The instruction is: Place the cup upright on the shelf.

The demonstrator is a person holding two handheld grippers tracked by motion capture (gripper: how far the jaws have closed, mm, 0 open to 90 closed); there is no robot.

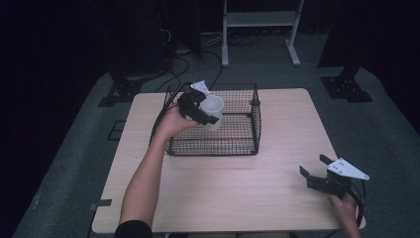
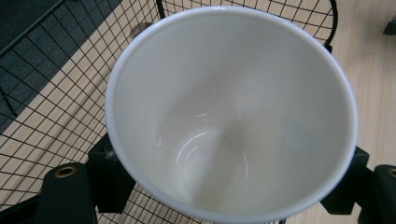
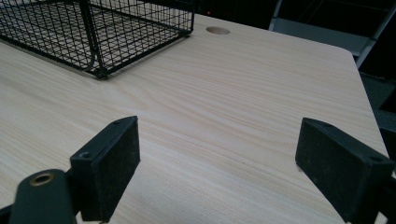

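A white cup (image 1: 213, 111) hangs over the left part of the black wire basket (image 1: 242, 144), with my left gripper (image 1: 207, 113) shut on it. In the left gripper view the cup (image 2: 233, 112) opens toward the camera, empty inside, and a black pad (image 2: 109, 177) presses on each side of it, with the basket's mesh (image 2: 51, 116) beneath. My right gripper (image 1: 313, 167) rests near the table's front right corner, held by a hand. In the right gripper view its jaws stand wide apart, and between its fingertips (image 3: 218, 163) there is bare tabletop.
The wire basket stands at the middle back of the light wooden table (image 1: 223, 188). A round hole (image 3: 217, 30) marks the tabletop beyond the basket corner (image 3: 100, 72). Black stands and a white frame (image 1: 260, 20) sit on the floor behind the table.
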